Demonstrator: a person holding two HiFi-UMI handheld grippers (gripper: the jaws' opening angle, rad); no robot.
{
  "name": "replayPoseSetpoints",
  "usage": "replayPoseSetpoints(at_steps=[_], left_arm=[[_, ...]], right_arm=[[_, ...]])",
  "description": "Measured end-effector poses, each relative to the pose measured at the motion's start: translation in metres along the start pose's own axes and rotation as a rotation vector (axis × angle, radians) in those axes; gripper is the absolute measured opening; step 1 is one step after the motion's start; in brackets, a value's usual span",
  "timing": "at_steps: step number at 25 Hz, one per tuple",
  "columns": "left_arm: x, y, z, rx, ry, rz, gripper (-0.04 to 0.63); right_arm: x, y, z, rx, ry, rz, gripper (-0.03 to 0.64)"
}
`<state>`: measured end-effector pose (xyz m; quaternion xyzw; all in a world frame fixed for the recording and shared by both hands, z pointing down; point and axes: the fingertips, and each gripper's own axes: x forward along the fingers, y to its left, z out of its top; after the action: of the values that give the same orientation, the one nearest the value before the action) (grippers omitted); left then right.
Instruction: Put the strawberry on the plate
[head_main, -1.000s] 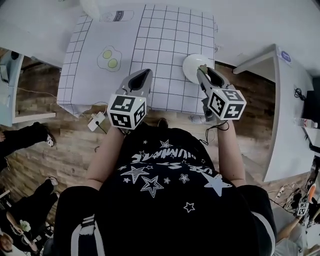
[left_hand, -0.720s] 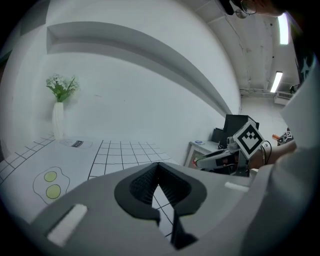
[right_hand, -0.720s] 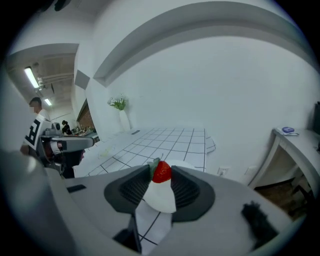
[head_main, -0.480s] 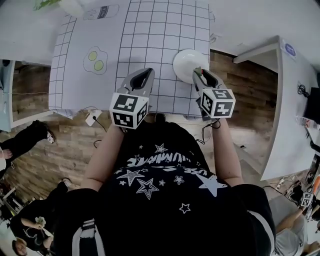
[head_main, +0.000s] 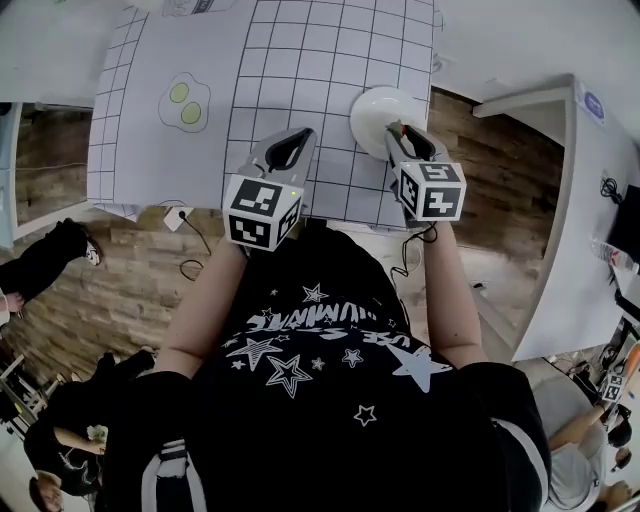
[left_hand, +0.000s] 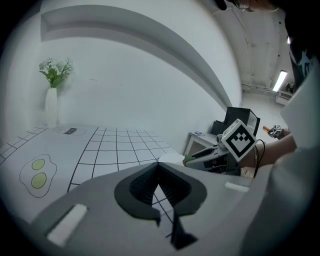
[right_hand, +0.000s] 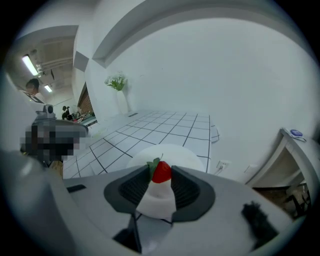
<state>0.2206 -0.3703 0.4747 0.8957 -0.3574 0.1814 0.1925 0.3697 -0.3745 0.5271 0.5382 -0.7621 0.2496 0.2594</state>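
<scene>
The right tool (right_hand: 161, 174) pinches a red strawberry (right_hand: 161, 171) between its tips, the green leaves turned left, at the near rim of a white plate (right_hand: 187, 156) on the grid-lined bench (head_main: 330, 60). Whether the fruit touches the plate cannot be told. The left tool (left_hand: 159, 169), its tips pressed together on nothing, hangs over the near part of the bench, left of the plate and apart from it. A drawn fried egg (head_main: 183, 92) lies further left, and a white vase of flowers (left_hand: 51, 102) stands at the far side
</scene>
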Motion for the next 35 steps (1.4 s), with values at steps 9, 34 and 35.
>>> replayPoseSetpoints(at_steps=[9,34,35], left_arm=[[-0.006,0.0,-0.001,-0.004,0.001,0.001,0.009],[-0.091,0.008,-0.019,-0.006,-0.042,0.013,0.009],[-0.1,0.009,-0.021,-0.007,-0.047,0.014,0.009]], right_arm=[[0.013,0.004,-0.007,-0.015,0.059,0.0,0.143],[-0.051,0.048,0.032,0.008,-0.141,-0.086,0.155],[-0.054,0.056,0.031,0.009,-0.145,-0.084,0.155]])
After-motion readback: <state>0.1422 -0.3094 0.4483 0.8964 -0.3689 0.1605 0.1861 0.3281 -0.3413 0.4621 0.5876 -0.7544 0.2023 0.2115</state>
